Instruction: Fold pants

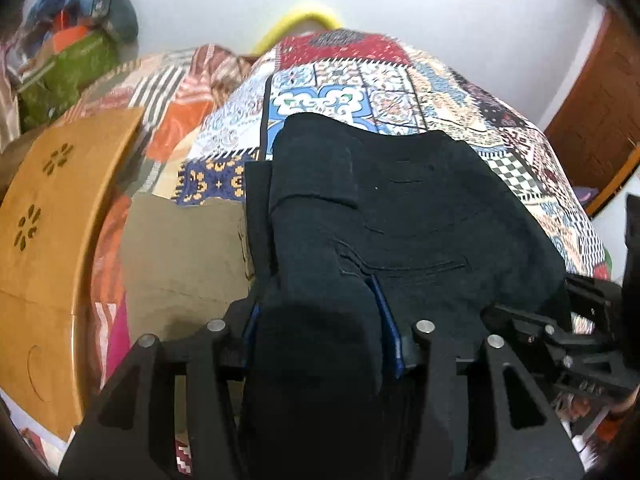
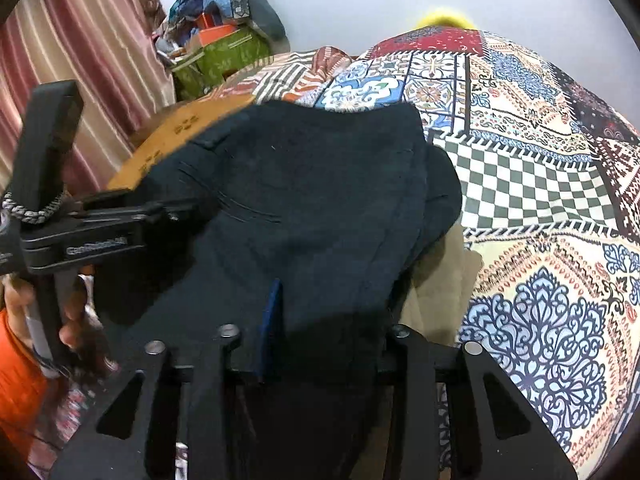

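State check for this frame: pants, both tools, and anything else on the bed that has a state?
black pants: bunched, partly folded, on the bed
left tool: black fabric between its fingers
right tool: black fabric between its fingers
khaki garment: lying flat, partly under the pants
patchwork bedspread: spread over the bed

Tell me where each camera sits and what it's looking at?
Left wrist: on the left gripper, looking down its fingers at black pants; the right gripper shows at right.
Right wrist: on the right gripper, facing the pants; the left gripper and a hand show at left.
Shared: pants, patchwork bedspread, wooden board.
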Demonstrator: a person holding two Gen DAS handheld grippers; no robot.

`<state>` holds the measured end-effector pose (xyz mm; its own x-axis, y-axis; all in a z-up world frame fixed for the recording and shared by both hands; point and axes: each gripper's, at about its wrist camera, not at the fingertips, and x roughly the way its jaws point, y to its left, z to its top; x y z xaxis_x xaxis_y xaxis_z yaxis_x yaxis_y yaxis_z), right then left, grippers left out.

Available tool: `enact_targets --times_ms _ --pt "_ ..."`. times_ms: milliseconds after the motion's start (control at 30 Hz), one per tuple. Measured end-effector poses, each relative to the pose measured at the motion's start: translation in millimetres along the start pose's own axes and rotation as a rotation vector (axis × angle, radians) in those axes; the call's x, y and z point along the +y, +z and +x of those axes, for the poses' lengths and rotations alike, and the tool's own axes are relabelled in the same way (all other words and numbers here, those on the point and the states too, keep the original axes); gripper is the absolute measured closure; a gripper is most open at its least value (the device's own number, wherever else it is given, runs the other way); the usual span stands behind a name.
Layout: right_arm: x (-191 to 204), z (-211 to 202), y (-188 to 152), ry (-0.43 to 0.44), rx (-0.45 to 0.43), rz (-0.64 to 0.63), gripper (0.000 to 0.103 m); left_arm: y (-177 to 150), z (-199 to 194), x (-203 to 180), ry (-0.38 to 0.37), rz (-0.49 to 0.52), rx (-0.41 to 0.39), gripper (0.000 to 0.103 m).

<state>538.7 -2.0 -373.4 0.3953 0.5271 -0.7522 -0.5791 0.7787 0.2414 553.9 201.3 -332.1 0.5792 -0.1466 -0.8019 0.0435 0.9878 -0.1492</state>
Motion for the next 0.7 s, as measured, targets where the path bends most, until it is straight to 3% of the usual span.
enact_targets --times_ms 133,233,367,500,600,700 --pt "-5 -24 -4 -0.008 0.019 -0.006 0.062 -6 -14 2 0.026 0.022 0.007 0.046" --pt "-3 -47 -9 -0.068 0.015 -0.065 0.056 -11 -27 12 0.026 0.005 0.012 0.040" --pt "-12 -70 -20 -0.121 0.015 -0.098 0.056 -20 -46 17 0.042 -0.016 0.009 0.040" --pt "-10 -100 -34 -0.141 -0.041 -0.117 0.056 -33 -73 15 0.062 -0.037 -0.028 0.040" --pt "-12 -97 -37 -0.127 -0.041 -0.124 0.056 -46 -77 8 0.094 -0.001 -0.025 0.040" --pt "-8 -67 -35 -0.163 0.027 -0.125 0.056 -55 -63 10 0.176 0.011 0.015 0.040"
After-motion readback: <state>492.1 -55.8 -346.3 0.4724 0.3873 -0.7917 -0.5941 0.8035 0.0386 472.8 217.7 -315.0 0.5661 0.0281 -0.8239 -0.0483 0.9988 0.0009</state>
